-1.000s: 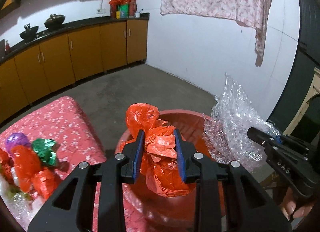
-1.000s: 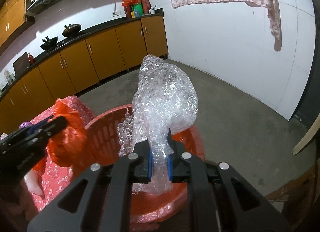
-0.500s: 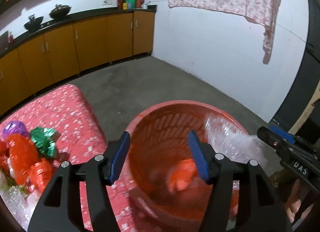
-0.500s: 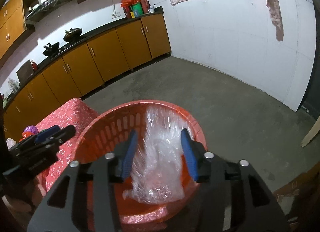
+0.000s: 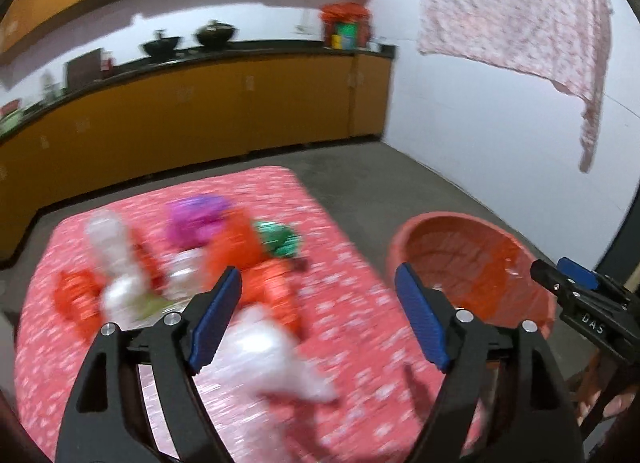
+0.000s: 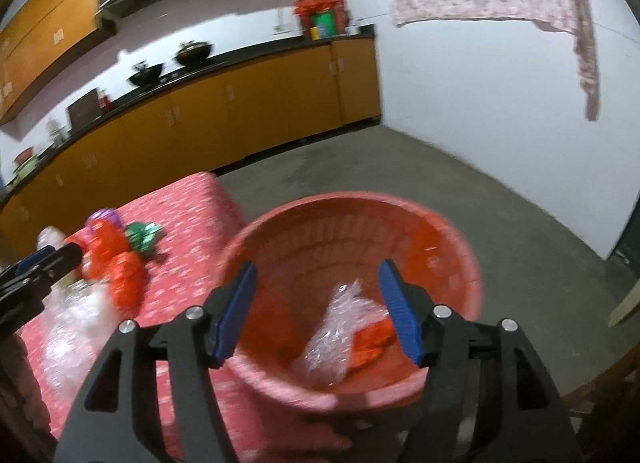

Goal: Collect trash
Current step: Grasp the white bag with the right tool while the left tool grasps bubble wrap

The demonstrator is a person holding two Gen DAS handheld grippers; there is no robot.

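Observation:
A red plastic basket [image 6: 452, 247] stands on the floor beside the table; it also shows in the left wrist view [image 5: 412, 231]. Bubble wrap [image 6: 336, 327] and an orange bag [image 6: 372, 339] lie inside it. My right gripper [image 6: 318, 309] is open and empty above the basket. My left gripper [image 5: 316, 319] is open and empty over the table with the red flowered cloth [image 5: 352, 303]. On the cloth lie orange bags [image 5: 236, 247], a purple wrapper [image 5: 196, 215], a green wrapper [image 5: 280, 239] and clear plastic pieces [image 5: 116, 259]. The view is blurred.
Orange kitchen cabinets [image 5: 200, 123] with a dark counter run along the back wall. A pink cloth [image 5: 520, 15] hangs on the white wall at the right. Grey floor [image 6: 400, 171] lies beyond the basket.
Both grippers have opened and dropped the orange bag and the bubble wrap into the basket. The left gripper has swung left, over the table.

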